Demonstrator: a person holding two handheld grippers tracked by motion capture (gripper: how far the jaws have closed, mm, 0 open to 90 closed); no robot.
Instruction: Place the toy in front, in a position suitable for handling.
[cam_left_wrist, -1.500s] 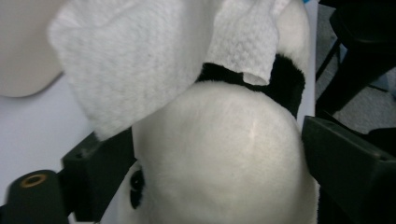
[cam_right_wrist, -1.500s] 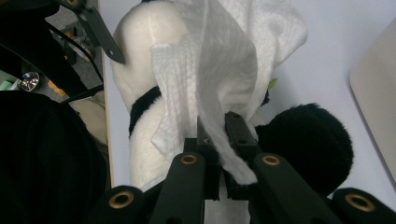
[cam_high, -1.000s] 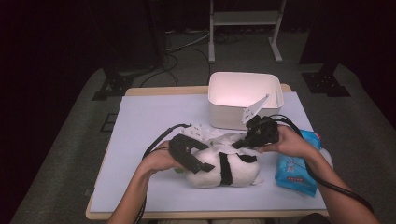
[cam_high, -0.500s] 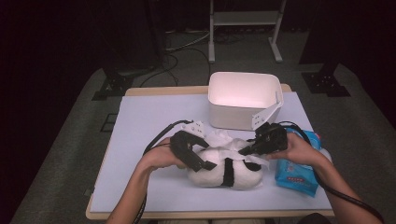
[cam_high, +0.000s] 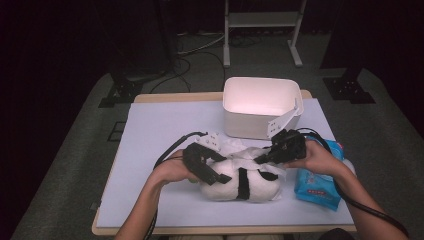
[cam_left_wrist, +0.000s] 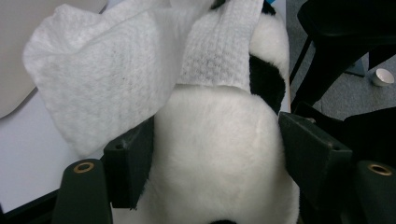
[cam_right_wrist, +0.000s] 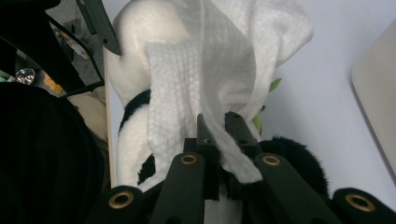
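A black-and-white plush panda lies on the table near its front edge. My left gripper is shut on the panda's white end; in the left gripper view its jaws press into both sides of the panda. A white textured wipe is draped over the toy. My right gripper is shut on the wipe, pinching a fold of it right above the panda.
A white rectangular bin stands behind the panda, a label hanging off its right corner. A blue pack of wipes lies at the right, under my right forearm. The lavender tabletop spreads out to the left.
My right gripper has come down from near the bin to the panda's top, drawing the wipe over the toy. The left gripper has kept its hold on the panda.
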